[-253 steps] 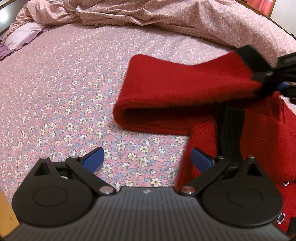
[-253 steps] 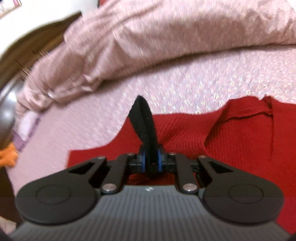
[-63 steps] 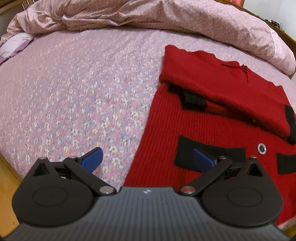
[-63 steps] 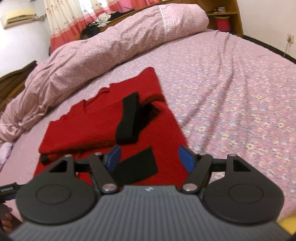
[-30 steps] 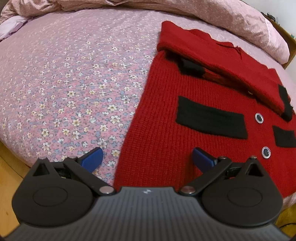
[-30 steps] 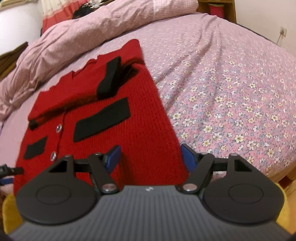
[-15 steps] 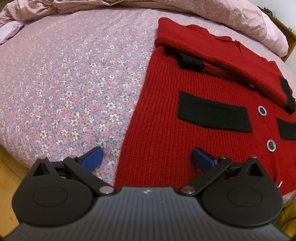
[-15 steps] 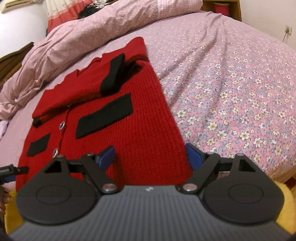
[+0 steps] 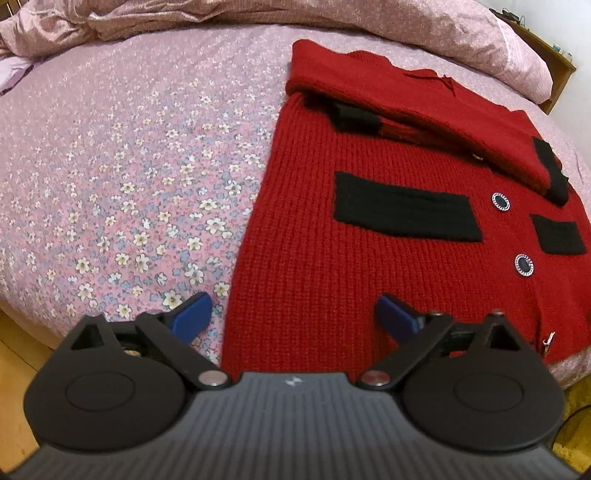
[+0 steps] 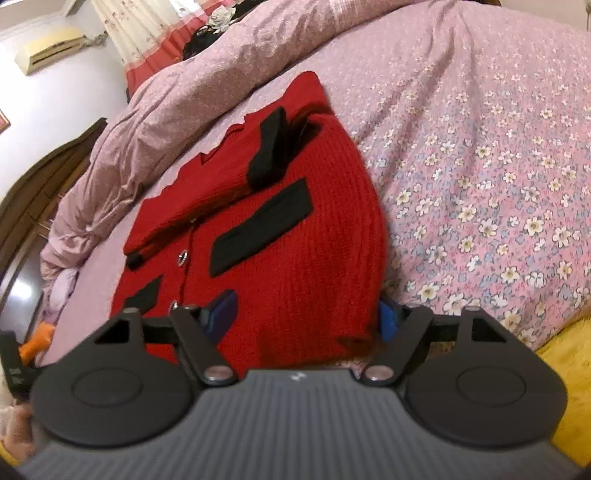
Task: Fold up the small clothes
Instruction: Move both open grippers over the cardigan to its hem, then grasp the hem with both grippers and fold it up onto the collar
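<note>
A small red knit cardigan [image 9: 369,258] with black pocket patches and round buttons lies flat on the flowered bed, both sleeves folded across its upper part. It also shows in the right wrist view [image 10: 303,258]. My left gripper [image 9: 293,315] is open, its jaws straddling the cardigan's lower left corner at the hem. My right gripper [image 10: 306,317] is open, its jaws straddling the lower right corner at the hem; the hem there looks slightly lifted and blurred. Neither gripper holds anything.
The pink flowered bedsheet [image 9: 129,177] spreads to the left and, in the right wrist view, to the right [image 10: 498,166]. A rumpled pink duvet [image 9: 332,22] lies behind the cardigan. The bed's front edge is just below both grippers; a yellow surface [image 10: 569,362] shows past it.
Both grippers have come closer to the cardigan's hem and stayed open. The right gripper has tilted and dropped to the lower right corner. The cardigan has not moved.
</note>
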{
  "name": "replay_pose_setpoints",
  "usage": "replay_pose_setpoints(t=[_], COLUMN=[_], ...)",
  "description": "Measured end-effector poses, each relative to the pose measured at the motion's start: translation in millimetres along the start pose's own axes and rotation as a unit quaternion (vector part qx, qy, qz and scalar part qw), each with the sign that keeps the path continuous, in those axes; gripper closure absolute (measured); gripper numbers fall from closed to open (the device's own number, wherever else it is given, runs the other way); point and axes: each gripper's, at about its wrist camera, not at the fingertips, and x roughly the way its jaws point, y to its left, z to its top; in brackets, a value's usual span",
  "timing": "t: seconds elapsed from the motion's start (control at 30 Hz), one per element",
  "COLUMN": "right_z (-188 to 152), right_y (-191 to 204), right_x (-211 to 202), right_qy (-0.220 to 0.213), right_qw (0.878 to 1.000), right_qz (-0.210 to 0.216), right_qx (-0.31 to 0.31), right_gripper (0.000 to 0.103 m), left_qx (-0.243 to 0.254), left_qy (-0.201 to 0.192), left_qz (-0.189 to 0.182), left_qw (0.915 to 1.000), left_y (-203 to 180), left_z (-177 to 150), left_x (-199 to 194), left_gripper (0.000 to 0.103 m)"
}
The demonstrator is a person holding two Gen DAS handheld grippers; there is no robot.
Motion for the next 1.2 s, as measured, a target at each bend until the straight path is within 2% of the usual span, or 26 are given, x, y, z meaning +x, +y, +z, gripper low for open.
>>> replay_pose_setpoints(t=[0.03, 0.13, 0.2, 0.27, 0.33, 0.47, 0.5, 0.53, 0.57, 0.6, 0.63, 0.77, 0.87, 1.0, 1.2], right_z=[-0.3, -0.7, -0.3, 0.2, 0.1, 2.7, 4.6, 7.3, 9.6, 12.0, 14.3, 24.9, 36.4, 51.6, 70.8], right_y=[0.8, 0.1, -3.8, -7.8, -8.9, -4.6, -4.2, -3.6, -2.9, -2.1, -0.9, 4.0, 8.1, 11.7, 17.8], right_x=[0.2, -1.3, -1.6, -2.0, -3.1, -3.2, -3.7, -4.6, -5.9, -7.7, -9.8, -18.2, -23.5, -22.5, -20.6], right_qy=[-0.001, -0.002, -0.002, -0.003, -0.003, -0.005, -0.006, -0.009, -0.014, -0.019, -0.025, -0.051, -0.068, -0.078, -0.098], right_qw=[1.0, 1.0, 1.0, 0.999, 0.999, 1.0, 1.0, 0.999, 0.999, 0.999, 0.999, 0.997, 0.996, 0.996, 0.994], right_qz=[-0.002, -0.012, -0.01, -0.004, -0.001, 0.003, 0.007, 0.011, 0.016, 0.022, 0.028, 0.042, 0.049, 0.05, 0.058], right_qx=[0.0, 0.004, 0.018, 0.034, 0.035, 0.026, 0.028, 0.03, 0.032, 0.032, 0.032, 0.028, 0.018, 0.01, 0.002], right_gripper=[0.033, 0.051, 0.063, 0.07, 0.071, 0.081, 0.082, 0.083, 0.085, 0.087, 0.087, 0.089, 0.09, 0.09, 0.091], left_qx=[0.004, 0.012, 0.014, 0.015, 0.017, 0.018, 0.016, 0.014, 0.011, 0.003, -0.009, -0.019, -0.022, -0.051, -0.068], left_qy=[-0.005, -0.01, -0.011, -0.011, -0.011, -0.011, -0.012, -0.015, -0.018, -0.018, -0.015, -0.003, -0.017, -0.042, -0.067], left_qz=[-0.001, -0.011, -0.014, -0.016, -0.019, -0.016, -0.017, -0.019, -0.023, -0.034, -0.046, -0.049, -0.067, -0.1, -0.12], left_qw=[1.0, 0.9998, 0.9997, 0.9997, 0.9996, 0.9996, 0.9997, 0.9996, 0.9995, 0.9992, 0.9988, 0.9986, 0.9973, 0.9928, 0.9881], left_y=[-1.0, -4.0, -5.3, -4.9, -4.0, -6.7, -6.1, -5.4, -3.9, -1.8, 0.2, -3.3, -6.5, -1.3, -1.6], left_z=[-0.3, -1.3, -1.2, -0.5, 0.0, 0.7, 0.7, 0.8, 1.7, 3.3, 5.1, 15.1, 24.7, 44.6, 73.2], left_x=[-2.0, -6.4, -6.3, -5.4, -5.0, -3.9, -4.4, -5.9, -8.2, -10.4, -11.9, -14.3, -24.7, -41.4, -55.1], left_gripper=[0.017, 0.027, 0.028, 0.028, 0.027, 0.028, 0.033, 0.047, 0.055, 0.073, 0.082, 0.085, 0.086, 0.086, 0.086])
